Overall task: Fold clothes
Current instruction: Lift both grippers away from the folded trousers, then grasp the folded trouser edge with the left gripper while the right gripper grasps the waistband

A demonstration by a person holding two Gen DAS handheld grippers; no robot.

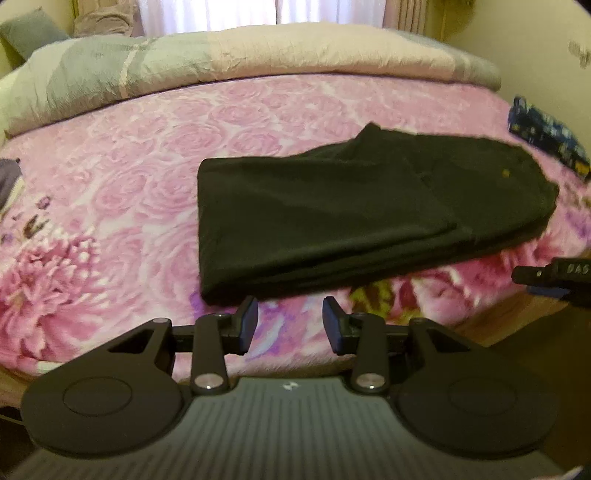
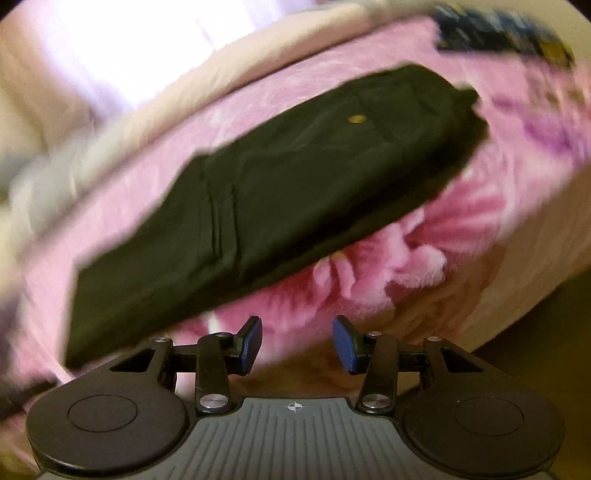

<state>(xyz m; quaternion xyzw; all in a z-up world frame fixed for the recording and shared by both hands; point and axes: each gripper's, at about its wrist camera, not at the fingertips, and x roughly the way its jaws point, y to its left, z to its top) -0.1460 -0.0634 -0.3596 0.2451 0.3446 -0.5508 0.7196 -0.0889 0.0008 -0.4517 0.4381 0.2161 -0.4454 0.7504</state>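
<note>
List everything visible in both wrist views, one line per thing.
black trousers: one, black, folded flat on the blanket, small brass button on top
floral blanket: one, pink with roses, covering the bed
quilt: one, grey and pale pink, bunched along the far side of the bed
patterned item: one, dark blue, far right of the bed, too blurred to identify
curtain: pale, behind the bed
left gripper: one, black, fingers apart, holding nothing
right gripper: one, black, fingers apart, holding nothing
</note>
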